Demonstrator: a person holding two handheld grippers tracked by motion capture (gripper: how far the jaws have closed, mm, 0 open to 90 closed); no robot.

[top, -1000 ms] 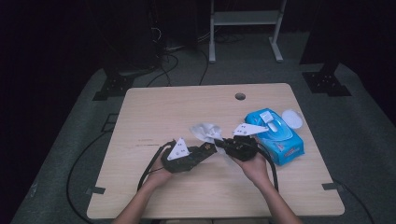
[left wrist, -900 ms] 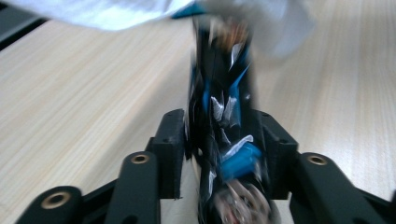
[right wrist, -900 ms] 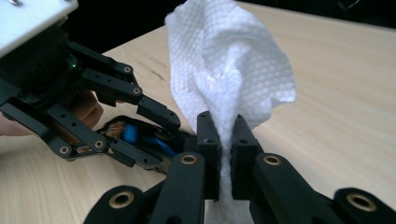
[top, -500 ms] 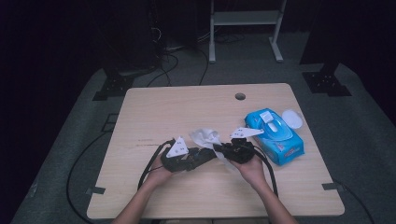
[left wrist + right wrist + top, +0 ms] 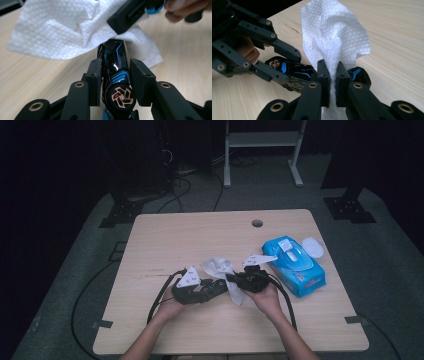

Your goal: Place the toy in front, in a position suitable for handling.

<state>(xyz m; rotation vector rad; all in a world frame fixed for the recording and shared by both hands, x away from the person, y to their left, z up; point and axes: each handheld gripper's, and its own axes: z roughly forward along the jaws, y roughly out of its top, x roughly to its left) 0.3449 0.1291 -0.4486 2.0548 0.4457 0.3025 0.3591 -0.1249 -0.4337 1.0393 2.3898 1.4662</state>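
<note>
Your left hand-held gripper (image 5: 113,82) has just clamped the black toy car (image 5: 116,75); your right hand-held gripper (image 5: 331,75), pinching a wet wipe (image 5: 334,37), has lowered beside it, ready for wiping.

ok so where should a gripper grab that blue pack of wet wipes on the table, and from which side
Take the blue plastic wet wipes pack across its narrow width near the middle, coming straight down from above. It lies flat on the wooden table with both long edges free, and its white flip lid hangs open at the far end, so keep clear of that.

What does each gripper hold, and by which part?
Left gripper: glossy black-and-blue toy car, by its sides. Right gripper: white embossed paper wipe, by its bunched middle.
</note>
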